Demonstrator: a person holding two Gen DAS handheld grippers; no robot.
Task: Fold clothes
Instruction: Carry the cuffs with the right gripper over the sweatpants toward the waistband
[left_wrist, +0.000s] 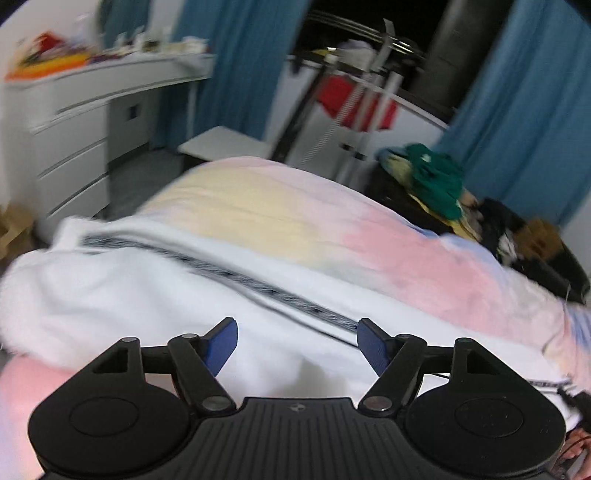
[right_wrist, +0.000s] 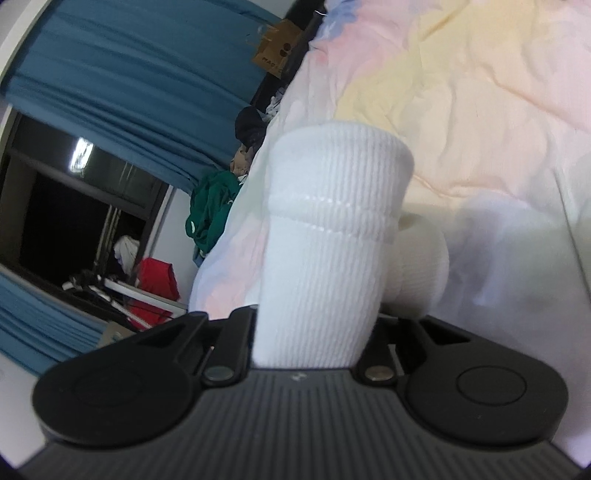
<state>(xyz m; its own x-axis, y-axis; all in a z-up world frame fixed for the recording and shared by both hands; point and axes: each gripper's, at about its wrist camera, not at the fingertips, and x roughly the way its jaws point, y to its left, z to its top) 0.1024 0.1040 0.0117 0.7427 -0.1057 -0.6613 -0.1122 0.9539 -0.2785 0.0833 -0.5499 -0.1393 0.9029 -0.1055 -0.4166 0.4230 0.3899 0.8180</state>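
A white garment with a dark striped band (left_wrist: 155, 288) lies spread on the pastel bedspread (left_wrist: 258, 206). My left gripper (left_wrist: 297, 345) hovers just above it, jaws wide open, blue pads (left_wrist: 221, 347) empty. In the right wrist view my right gripper (right_wrist: 314, 332) is shut on a white ribbed cuff (right_wrist: 328, 236) of the garment, which stands up between the jaws and hides the fingertips. The bedspread (right_wrist: 461, 92) lies behind it.
A pile of green and other clothes (left_wrist: 436, 181) sits at the bed's far right edge, also in the right wrist view (right_wrist: 210, 210). White drawers (left_wrist: 70, 147) stand at left. A drying rack with a red garment (left_wrist: 354, 99) and blue curtains (left_wrist: 524, 110) are behind.
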